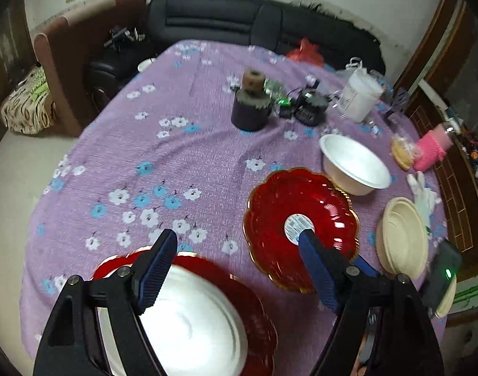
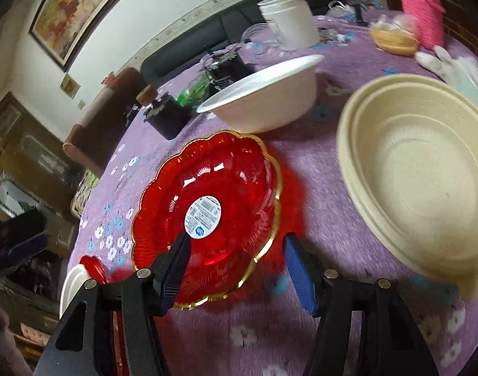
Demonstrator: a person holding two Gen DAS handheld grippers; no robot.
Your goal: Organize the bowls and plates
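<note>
A red scalloped glass plate (image 1: pixel 304 213) with a gold rim and a round sticker lies on the purple floral tablecloth (image 1: pixel 182 156); it also shows in the right wrist view (image 2: pixel 214 194). My left gripper (image 1: pixel 237 250) is open and empty above a white bowl (image 1: pixel 195 322) that sits on a second red plate (image 1: pixel 254 313). My right gripper (image 2: pixel 236 250) is open and empty, its fingers straddling the near rim of the red plate. A white bowl (image 1: pixel 355 163) (image 2: pixel 270 97) and a beige bowl (image 1: pixel 402 238) (image 2: pixel 420 181) stand to the right.
A dark cup (image 1: pixel 250 112), a black jar (image 1: pixel 311 106) and a white tub (image 1: pixel 361 94) stand at the back of the table. White gloves (image 1: pixel 423 194), a pink knitted item (image 1: pixel 433 147) and a bag of snacks (image 1: pixel 402 150) lie at the right edge. A black sofa (image 1: pixel 239 22) is behind.
</note>
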